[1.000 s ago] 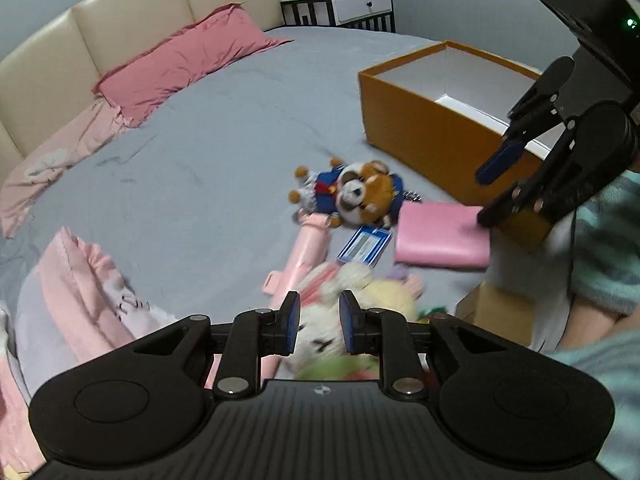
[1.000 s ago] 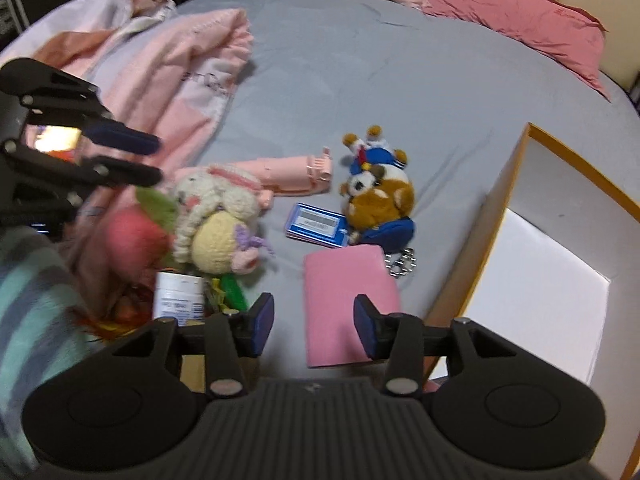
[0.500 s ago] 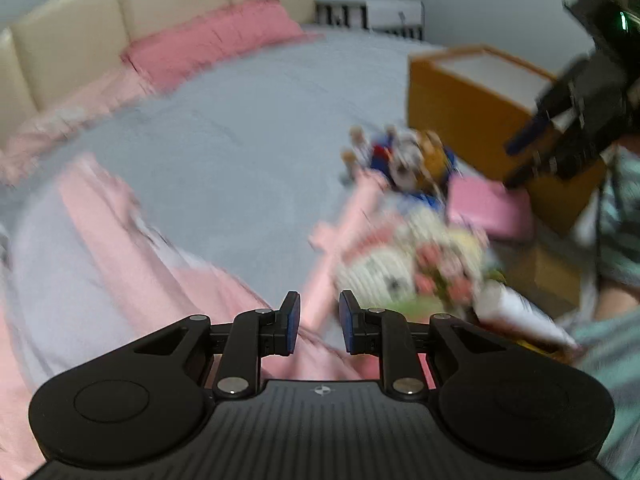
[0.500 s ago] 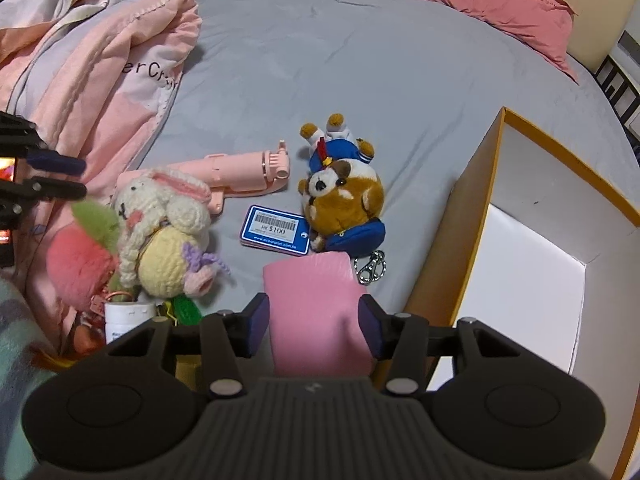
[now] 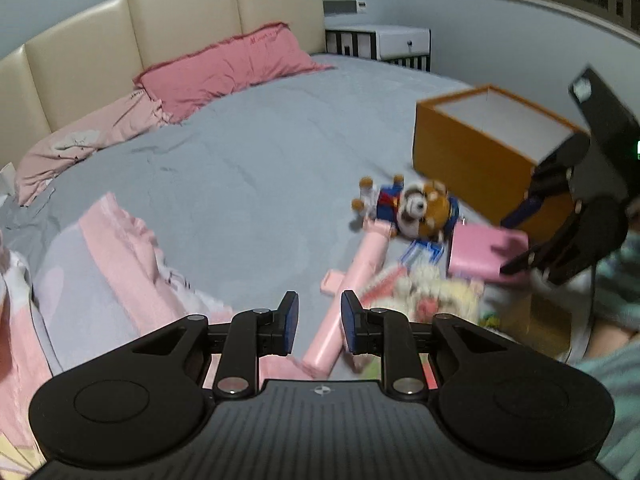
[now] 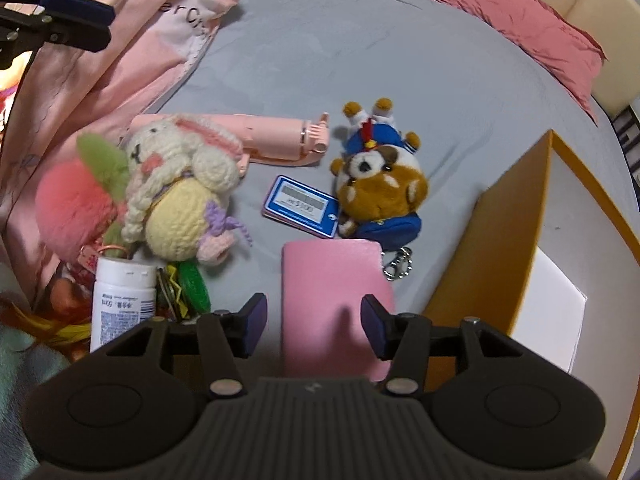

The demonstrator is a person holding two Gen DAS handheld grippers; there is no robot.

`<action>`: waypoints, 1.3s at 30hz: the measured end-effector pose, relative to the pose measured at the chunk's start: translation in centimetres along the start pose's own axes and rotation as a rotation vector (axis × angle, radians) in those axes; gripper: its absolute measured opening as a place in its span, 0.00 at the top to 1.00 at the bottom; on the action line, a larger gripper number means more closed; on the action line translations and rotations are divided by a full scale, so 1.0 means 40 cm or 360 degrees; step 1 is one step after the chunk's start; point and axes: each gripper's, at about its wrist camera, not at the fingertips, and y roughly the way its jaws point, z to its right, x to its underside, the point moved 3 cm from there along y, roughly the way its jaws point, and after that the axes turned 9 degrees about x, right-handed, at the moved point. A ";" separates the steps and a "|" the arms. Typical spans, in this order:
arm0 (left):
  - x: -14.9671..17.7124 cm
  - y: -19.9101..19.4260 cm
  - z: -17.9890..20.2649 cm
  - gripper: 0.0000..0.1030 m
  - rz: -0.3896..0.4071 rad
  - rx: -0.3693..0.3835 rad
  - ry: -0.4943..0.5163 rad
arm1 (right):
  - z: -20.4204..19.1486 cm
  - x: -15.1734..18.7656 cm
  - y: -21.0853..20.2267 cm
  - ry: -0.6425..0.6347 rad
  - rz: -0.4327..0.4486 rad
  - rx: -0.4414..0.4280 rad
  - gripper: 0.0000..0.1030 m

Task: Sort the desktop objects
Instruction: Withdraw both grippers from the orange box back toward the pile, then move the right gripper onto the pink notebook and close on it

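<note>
Right gripper (image 6: pixel 312 318), fingers wide, straddles the pink wallet (image 6: pixel 334 300); left gripper (image 5: pixel 316 318) (narrow, empty) idles; 1 thin edge may slip.

Setting: home bedroom. Bed (image 5: pixel 248 168) with grey sheet, cream padded headboard (image 5: pixel 120 40), red-pink pillow (image 5: pixel 224 72), rumpled pink quilt (image 6: pixel 132 40); white nightstand (image 5: pixel 396 42) against the wall by the bed's corner

The left wrist view looks low across the bed toward the headboard (image 5: pixel 160 32). The right wrist view looks steeply down, close above the toys. Both share the orange box (image 5: pixel 472 156) (image 6: pixel 508 240) and bear plush (image 5: pixel 420 210) (image 6: pixel 380 188).
</note>
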 end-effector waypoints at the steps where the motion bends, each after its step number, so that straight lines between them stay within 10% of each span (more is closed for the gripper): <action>1: 0.015 0.001 0.001 0.74 -0.0002 -0.0003 0.0004 | 0.001 0.000 0.000 0.0008 0.0001 -0.0004 0.47; 11: 0.108 0.019 0.008 0.74 -0.0102 -0.0131 0.0113 | 0.023 0.006 -0.001 0.0111 -0.0014 0.0015 0.44; 14: 0.075 -0.025 0.016 0.74 0.0086 -0.0352 0.0341 | 0.024 0.002 -0.005 0.0131 -0.0010 0.0019 0.44; 19: 0.030 -0.063 -0.015 0.74 0.0191 -0.0436 0.0262 | 0.031 -0.005 -0.011 0.0153 0.0020 0.0058 0.44; 31: -0.063 -0.051 0.047 0.73 0.0175 -0.0178 0.0056 | -0.040 0.022 0.054 -0.0219 -0.0057 0.0207 0.45; 39: -0.090 -0.010 0.095 0.70 0.0061 -0.0053 0.0042 | -0.006 0.010 0.097 -0.0009 -0.0199 0.0115 0.38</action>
